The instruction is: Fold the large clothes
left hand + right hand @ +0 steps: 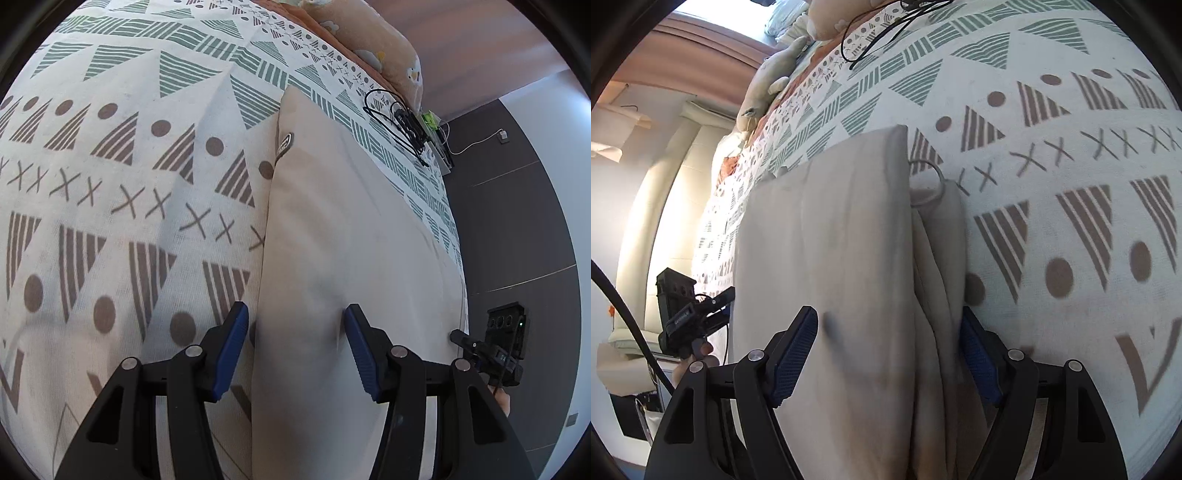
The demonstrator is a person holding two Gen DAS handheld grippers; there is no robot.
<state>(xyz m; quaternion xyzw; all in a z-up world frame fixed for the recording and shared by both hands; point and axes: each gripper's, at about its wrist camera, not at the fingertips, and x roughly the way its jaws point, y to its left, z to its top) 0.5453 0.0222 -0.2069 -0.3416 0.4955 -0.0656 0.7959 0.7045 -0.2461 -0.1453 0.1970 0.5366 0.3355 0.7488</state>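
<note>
A folded beige garment (343, 229) lies flat on the patterned bedspread (110, 177), close to the bed's edge. My left gripper (297, 328) stands open just above it, its blue pads straddling the garment's long left edge and not pressing on it. In the right wrist view the same garment (831, 240) shows stacked layers and a drawstring loop (932, 181) on its right side. My right gripper (886, 332) is open over those layers; one pad is above the cloth and the other sits beside the bunched right edge. The camera housing (508, 332) of the right gripper shows at the bed's edge.
Black cables (399, 122) lie on the bedspread beyond the garment. A printed pillow (369, 40) and a plush toy (768, 85) sit at the head of the bed. Dark floor (517, 221) runs beside the bed, and a white curtain (665, 206) hangs nearby.
</note>
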